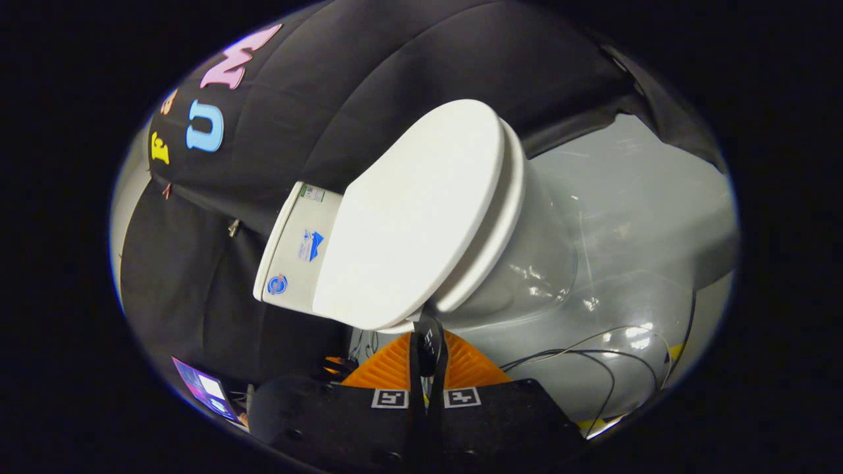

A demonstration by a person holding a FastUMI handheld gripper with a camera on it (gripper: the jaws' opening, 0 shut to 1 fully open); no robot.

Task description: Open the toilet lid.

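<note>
Just ahead of the claw (pixel 428 342), whose fingers are pressed together on nothing, the toilet lid (pixel 415 210) lies flat on the seat (pixel 490 250); lifting it remains undone.

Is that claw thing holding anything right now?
Nothing. The gripper has its fingers closed together on themselves, just short of the toilet lid, which is down.

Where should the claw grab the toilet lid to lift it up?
Probably the lid's front rim, farthest from the tank, coming from the front. That rim overhangs the seat, leaving a lip to pinch or hook. The claw sits closed near the lid's side edge.
</note>
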